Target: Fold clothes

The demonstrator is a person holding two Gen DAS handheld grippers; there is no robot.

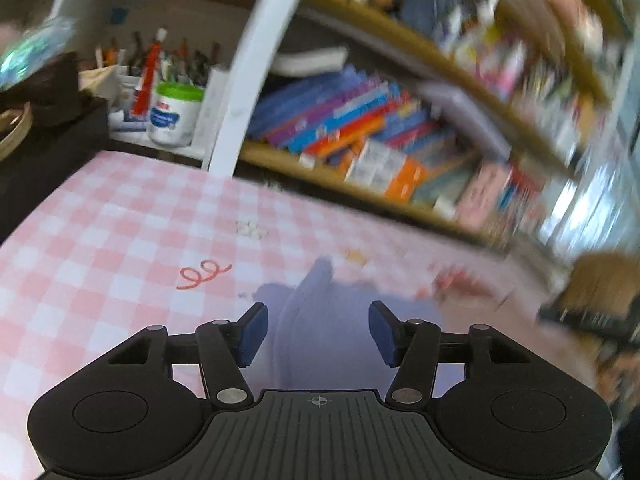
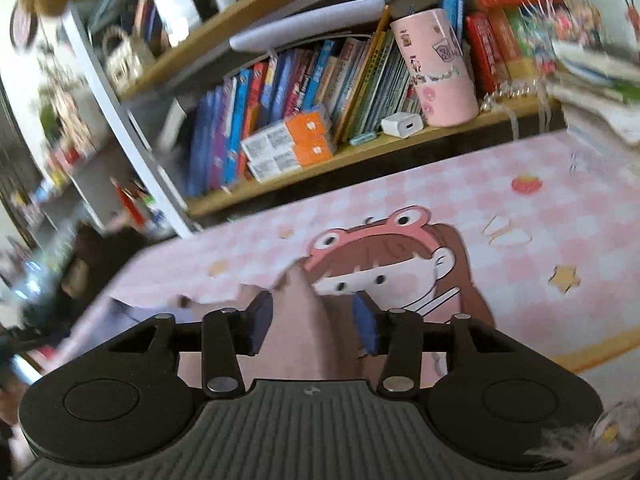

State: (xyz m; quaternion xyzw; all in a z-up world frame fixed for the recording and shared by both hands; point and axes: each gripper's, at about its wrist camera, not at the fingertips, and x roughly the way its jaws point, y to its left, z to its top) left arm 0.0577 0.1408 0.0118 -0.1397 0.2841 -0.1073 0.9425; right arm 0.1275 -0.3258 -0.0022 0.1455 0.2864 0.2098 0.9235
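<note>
Both grippers, left gripper [image 1: 318, 334] and right gripper [image 2: 313, 323], have jaws released, a cloth [image 1: 332, 320] peak poking up between them toward 12 o'clock on the checkered table [image 1: 120, 232].

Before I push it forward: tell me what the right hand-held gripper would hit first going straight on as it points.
The right hand-held gripper would likely first meet the pinkish-mauve garment, whose raised fold stands between its open jaws. Beyond that lies the pink checked tablecloth; depth is unclear.
</note>
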